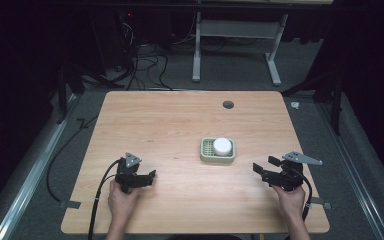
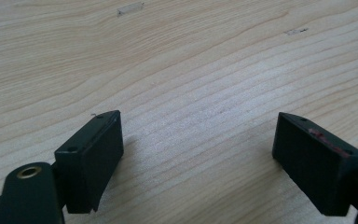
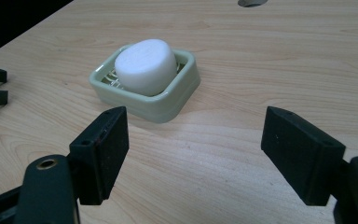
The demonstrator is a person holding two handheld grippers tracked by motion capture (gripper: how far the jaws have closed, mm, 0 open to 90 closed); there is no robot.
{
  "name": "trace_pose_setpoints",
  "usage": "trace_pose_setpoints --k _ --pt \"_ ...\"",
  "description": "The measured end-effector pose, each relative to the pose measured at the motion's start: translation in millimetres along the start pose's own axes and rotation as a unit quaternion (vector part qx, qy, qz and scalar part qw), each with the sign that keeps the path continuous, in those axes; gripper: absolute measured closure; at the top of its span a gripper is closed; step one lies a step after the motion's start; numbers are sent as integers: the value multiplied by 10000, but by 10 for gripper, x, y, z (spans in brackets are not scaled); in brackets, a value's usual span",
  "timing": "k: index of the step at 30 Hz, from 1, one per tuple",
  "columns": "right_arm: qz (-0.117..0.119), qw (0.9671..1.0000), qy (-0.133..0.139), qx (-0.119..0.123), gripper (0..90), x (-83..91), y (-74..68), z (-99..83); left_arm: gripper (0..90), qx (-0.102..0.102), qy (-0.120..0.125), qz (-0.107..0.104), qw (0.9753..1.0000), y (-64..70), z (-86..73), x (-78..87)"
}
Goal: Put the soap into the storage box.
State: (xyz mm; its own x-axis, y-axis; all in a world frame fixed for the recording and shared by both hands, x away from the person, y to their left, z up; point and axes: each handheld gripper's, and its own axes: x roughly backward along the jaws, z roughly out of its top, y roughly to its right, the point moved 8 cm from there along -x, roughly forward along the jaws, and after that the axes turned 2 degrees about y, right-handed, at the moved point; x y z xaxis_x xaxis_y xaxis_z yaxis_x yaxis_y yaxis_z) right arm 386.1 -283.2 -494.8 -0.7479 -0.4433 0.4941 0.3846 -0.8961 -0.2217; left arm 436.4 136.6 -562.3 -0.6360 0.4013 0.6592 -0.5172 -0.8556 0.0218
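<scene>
Two grippers: near edge of the table (image 1: pixel 180 115), each in a person's hand, one either side, both low over the bare wood.
Left gripper (image 1: pixel 139 176): jaws wide apart with nothing between them; in the left gripper view they frame plain wood grain, so it looks parked, not engaged.
Right gripper (image 1: pixel 269 169): jaws likewise spread and empty; the right gripper view looks straight at the soap dish, which suggests this hand is lined up to reach for it.
Soap dish (image 3: pixel 161 100): pale green, rounded rectangle, flat on the table just right of centre, between the grippers and farther out; its long axis runs roughly across the table.
Soap (image 3: pixel 145 66): white, rounded bar lying in the dish on its slatted bottom, apart from both grippers; too round to give a clear heading.
Cable hole (image 1: pixel 228 104): dark round opening near the far edge.
</scene>
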Motion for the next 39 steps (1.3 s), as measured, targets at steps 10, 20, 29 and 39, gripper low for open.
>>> trace_pose_setpoints --k 10,20,29,39 --pt "-17 10000 -76 35 243 -86 -13 -47 168 2 1 0 10000 0 0 0" --pt "-132 9997 -213 71 247 -168 -12 -95 168 0 -1 0 10000 0 0 0" --pt "-363 9986 -358 140 251 -269 31 -145 168 1 -1 1 10000 0 0 0" --pt "-503 9971 -533 217 251 -365 60 -203 168 0 0 1 10000 0 0 0"
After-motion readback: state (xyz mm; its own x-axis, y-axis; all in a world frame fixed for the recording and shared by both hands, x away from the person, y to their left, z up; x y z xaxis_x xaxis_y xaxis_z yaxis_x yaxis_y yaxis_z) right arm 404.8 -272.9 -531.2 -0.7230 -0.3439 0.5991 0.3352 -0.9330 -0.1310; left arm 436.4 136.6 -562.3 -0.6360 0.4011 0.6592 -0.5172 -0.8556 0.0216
